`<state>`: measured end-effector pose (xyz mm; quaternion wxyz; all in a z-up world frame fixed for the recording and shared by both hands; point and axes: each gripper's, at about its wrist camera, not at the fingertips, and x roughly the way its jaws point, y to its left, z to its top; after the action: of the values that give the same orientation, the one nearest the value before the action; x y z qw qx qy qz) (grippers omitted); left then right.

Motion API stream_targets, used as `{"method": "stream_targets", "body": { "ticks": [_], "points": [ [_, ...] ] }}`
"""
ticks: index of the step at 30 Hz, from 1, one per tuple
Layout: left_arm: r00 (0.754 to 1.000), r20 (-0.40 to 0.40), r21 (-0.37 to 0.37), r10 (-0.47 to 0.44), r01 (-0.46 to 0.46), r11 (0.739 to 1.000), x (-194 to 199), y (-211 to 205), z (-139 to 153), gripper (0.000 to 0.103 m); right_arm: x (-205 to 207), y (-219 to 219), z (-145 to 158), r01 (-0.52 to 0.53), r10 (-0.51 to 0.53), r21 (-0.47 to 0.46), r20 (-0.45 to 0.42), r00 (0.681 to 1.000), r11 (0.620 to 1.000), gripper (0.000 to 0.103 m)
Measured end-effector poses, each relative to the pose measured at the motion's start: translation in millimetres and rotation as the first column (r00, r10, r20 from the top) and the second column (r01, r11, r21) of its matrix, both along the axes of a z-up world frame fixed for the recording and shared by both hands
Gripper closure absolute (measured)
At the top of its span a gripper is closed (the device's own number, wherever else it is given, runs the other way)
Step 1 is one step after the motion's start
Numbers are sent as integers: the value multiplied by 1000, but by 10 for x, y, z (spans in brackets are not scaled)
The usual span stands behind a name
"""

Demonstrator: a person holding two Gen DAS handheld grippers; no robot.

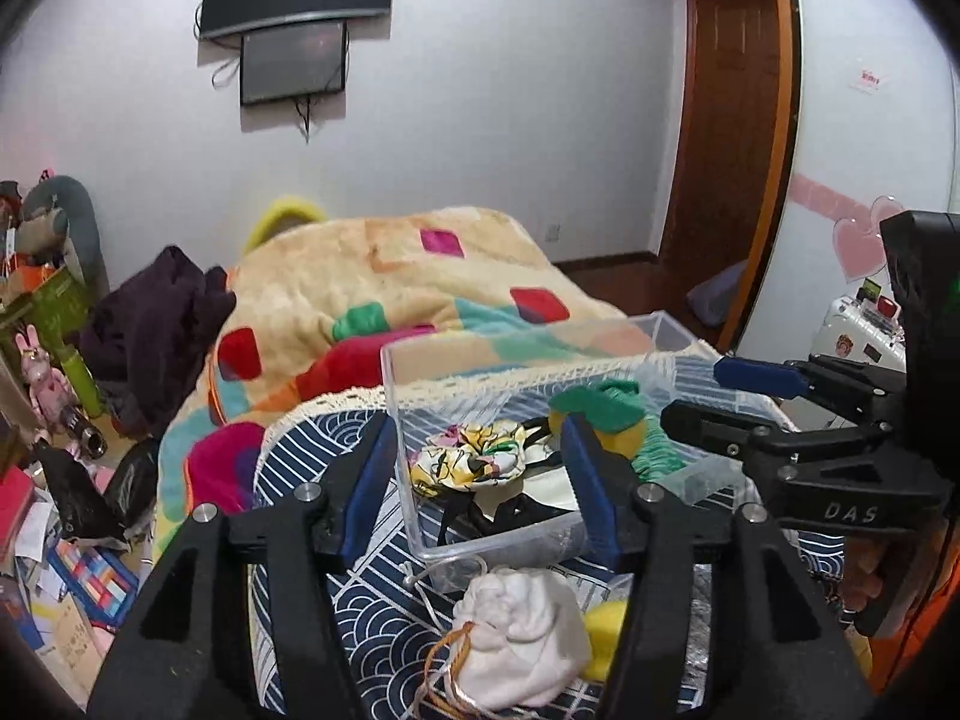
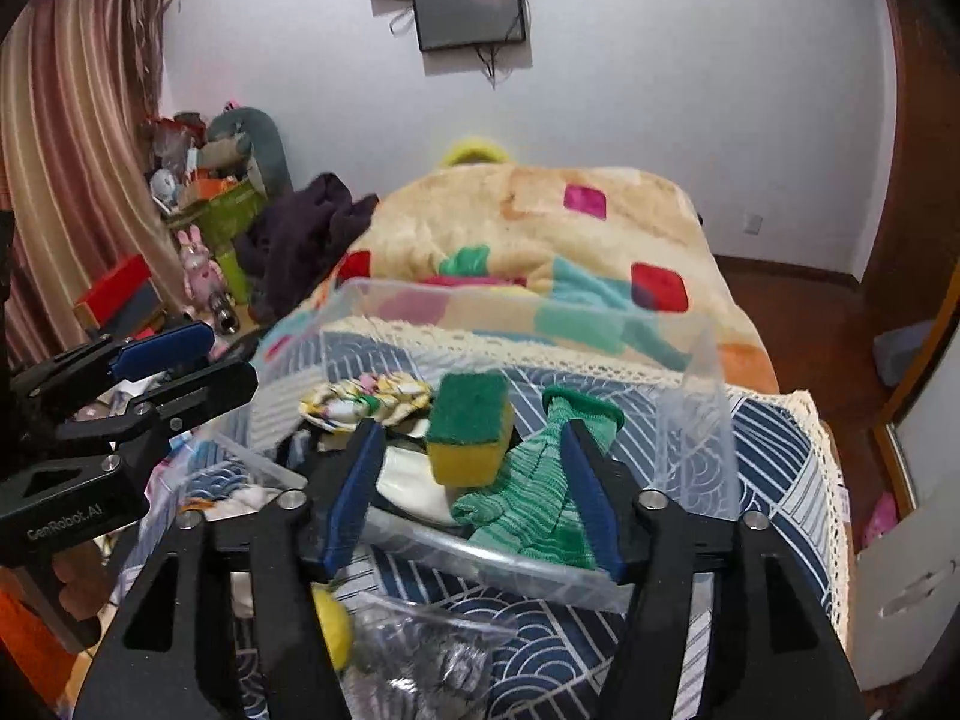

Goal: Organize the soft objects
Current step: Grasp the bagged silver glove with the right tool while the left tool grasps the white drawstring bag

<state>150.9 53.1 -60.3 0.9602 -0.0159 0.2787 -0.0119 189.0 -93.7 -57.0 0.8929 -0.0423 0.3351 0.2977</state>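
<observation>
Here, the largest thing is the bed, its navy wave-patterned cloth with a lace edge [image 1: 336,606] spread at the near end and a fleecy blanket with coloured squares [image 1: 384,276] heaped beyond. On the cloth stands a clear rectangular plastic bin [image 2: 696,414]. Inside it lie a floral fabric scrunchie [image 1: 462,459] at the far left, a yellow sponge with a green scouring top [image 2: 471,435] in the middle, and a green knitted sock [image 2: 528,492] to its right, over some pale and dark cloth I cannot identify.

Outside, just near of the bin's front wall, sits a white drawstring pouch [image 1: 519,636], with something yellow just right of it and a crinkled clear bag [image 2: 420,654] nearby.

The left gripper [image 1: 480,474] and right gripper [image 2: 474,492] both stand with jaws apart over the bin, pressing on nothing.

The pouch will probably be light, limp and easily crushed; pinching its gathered neck, or the bunched body, should hold better than its thin cord.
</observation>
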Motion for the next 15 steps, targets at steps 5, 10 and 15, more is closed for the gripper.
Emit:
{"method": "stream_targets", "body": {
  "ticks": [5, 10, 15],
  "points": [
    [1000, 25, -14, -2, 2, 1000, -203, -18, 34, 34, -183, -64, 173, 8, -10, 31, 64, 998, 999, 38],
    [1000, -1, -18, 16, -16, 1000, -352, -26, -93, 31, -335, -104, 108, 30, -31, 4, 92, 995, 1000, 36],
    [998, -55, -20, 32, -33, 999, -463, -33, -318, 29, -428, -129, -120, 26, -25, -26, 44, 999, 999, 37]
  ]
}}
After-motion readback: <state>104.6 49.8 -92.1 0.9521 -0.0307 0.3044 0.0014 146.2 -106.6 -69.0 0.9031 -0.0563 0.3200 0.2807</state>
